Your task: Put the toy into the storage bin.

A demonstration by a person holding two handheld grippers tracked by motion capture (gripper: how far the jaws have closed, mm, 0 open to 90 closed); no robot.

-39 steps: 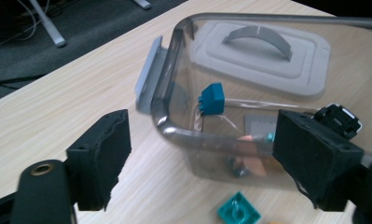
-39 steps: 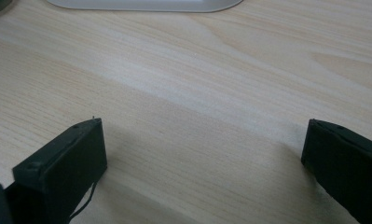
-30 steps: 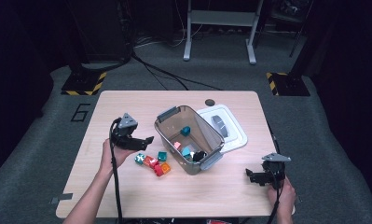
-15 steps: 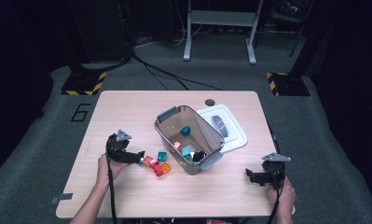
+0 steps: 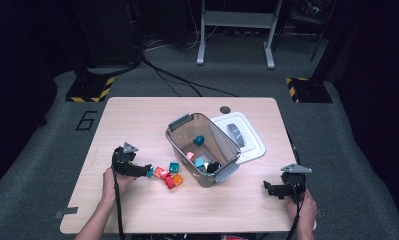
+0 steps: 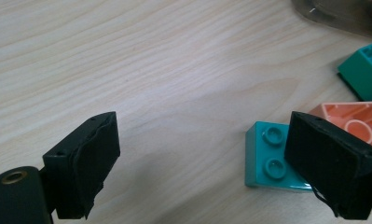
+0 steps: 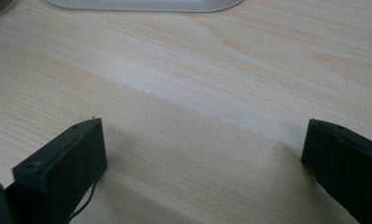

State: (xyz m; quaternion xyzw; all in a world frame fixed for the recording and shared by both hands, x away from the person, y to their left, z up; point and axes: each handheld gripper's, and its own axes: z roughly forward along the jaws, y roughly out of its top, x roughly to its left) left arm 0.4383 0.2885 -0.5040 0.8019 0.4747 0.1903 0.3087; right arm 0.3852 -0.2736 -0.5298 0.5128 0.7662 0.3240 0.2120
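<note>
- Evidently the left gripper [image 6: 197, 168] sits low on the tabletop [image 5: 137, 120], jaws spread wide with nothing clamped, so the teal brick [image 6: 272, 156] at lower right of its view can slide between them.
- Loose bricks [image 5: 168, 176] cluster left of the grey bin [image 5: 179, 122], within easy reach.
- Parked lower right in the high view, the right gripper [image 5: 267, 187] is open and empty.

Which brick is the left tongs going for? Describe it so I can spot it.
Start at the clear bin mid-table; loose bricks lie by its left wall. It's the teal brick at that cluster's far left, beside the open left tongs, studs up, next to an orange brick.
</note>
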